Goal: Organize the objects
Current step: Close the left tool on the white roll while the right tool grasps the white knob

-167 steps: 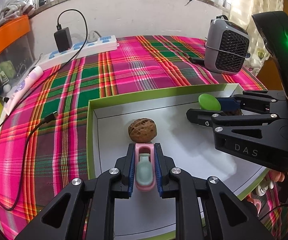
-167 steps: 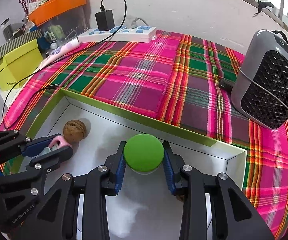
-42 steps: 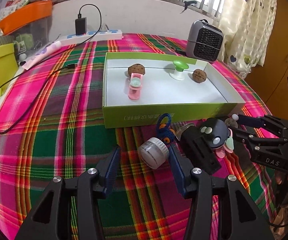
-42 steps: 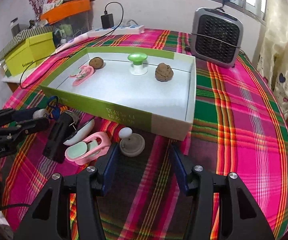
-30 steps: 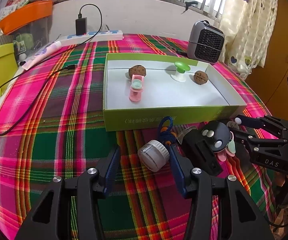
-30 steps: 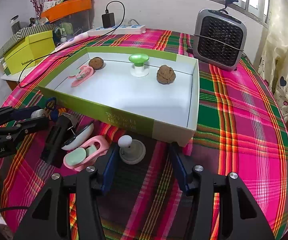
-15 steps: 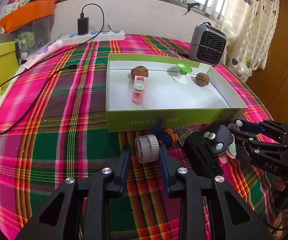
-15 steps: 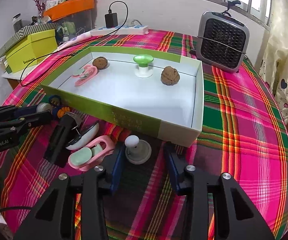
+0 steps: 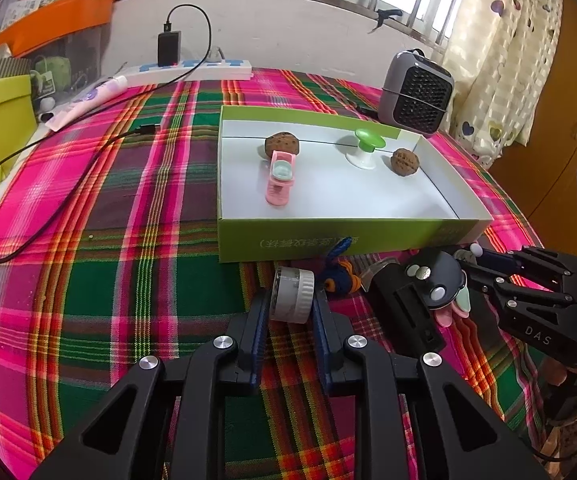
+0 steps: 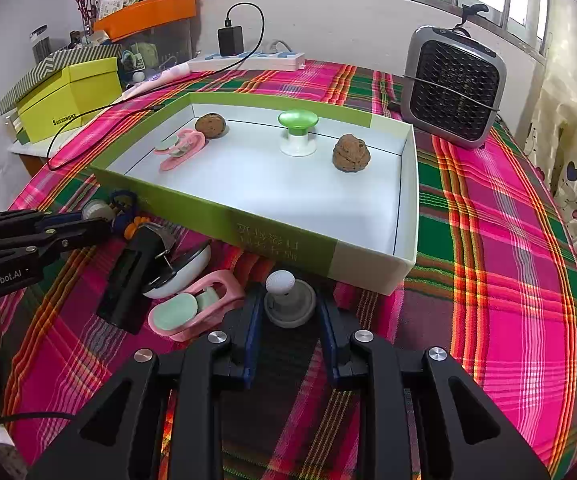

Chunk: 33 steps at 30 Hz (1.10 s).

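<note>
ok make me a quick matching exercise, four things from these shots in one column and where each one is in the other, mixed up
Things:
1. green-topped knob
2. small white jar
3. grey knob with a white ball
4. grey heater

Places:
a. between the left gripper's pads
b. on the cloth beyond the box's far corner
c. standing inside the green box
d. between the right gripper's closing jaws

Pairs: 1-c, 2-a, 3-d, 4-b

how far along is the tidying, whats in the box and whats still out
Done: the box holds two walnuts, a pink clip and a green knob.
In hand: the left gripper is shut on a white cap; the right gripper is closing around a grey knob.
Left on the cloth: another pink clip, a black clip and a blue charm.
</note>
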Motion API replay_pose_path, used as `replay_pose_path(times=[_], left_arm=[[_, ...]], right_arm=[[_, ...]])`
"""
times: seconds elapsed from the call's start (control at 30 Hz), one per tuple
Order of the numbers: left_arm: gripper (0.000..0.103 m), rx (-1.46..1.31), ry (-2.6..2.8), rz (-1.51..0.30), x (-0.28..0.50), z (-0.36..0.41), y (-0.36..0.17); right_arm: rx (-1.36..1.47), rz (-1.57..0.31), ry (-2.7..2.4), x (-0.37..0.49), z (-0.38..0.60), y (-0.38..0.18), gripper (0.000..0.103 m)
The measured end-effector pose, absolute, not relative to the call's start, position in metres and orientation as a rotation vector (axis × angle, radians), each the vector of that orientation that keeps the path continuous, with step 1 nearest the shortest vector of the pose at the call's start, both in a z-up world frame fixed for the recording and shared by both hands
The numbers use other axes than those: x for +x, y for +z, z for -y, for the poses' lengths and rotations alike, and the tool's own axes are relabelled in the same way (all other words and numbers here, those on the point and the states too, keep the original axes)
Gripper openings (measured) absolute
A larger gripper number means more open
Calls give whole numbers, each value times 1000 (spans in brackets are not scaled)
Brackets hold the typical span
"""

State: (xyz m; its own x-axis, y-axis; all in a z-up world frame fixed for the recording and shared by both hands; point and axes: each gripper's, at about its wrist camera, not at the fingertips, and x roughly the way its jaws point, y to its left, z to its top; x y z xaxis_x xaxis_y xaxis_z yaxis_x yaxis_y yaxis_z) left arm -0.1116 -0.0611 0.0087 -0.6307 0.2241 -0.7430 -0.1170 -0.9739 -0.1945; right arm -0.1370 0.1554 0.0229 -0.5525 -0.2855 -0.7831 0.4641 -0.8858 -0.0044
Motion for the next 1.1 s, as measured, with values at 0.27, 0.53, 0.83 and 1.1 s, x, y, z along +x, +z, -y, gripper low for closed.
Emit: replay_pose_path(times=[0.27, 0.53, 0.83, 1.1], left_arm=[[17, -1245, 2673, 191, -113, 61, 9], [17, -1240, 2688, 194, -114, 63, 10], [17, -1208, 2700, 162, -111, 61, 16], [17, -1176, 2699, 154, -109, 60, 26]], right_arm=[[1170, -292, -2426, -138, -156, 23, 27], [1172, -287, -2427, -138, -156, 23, 27], [1176, -250, -2429, -138, -158, 24, 26], [1158, -233, -2435, -135, -158, 28, 26]])
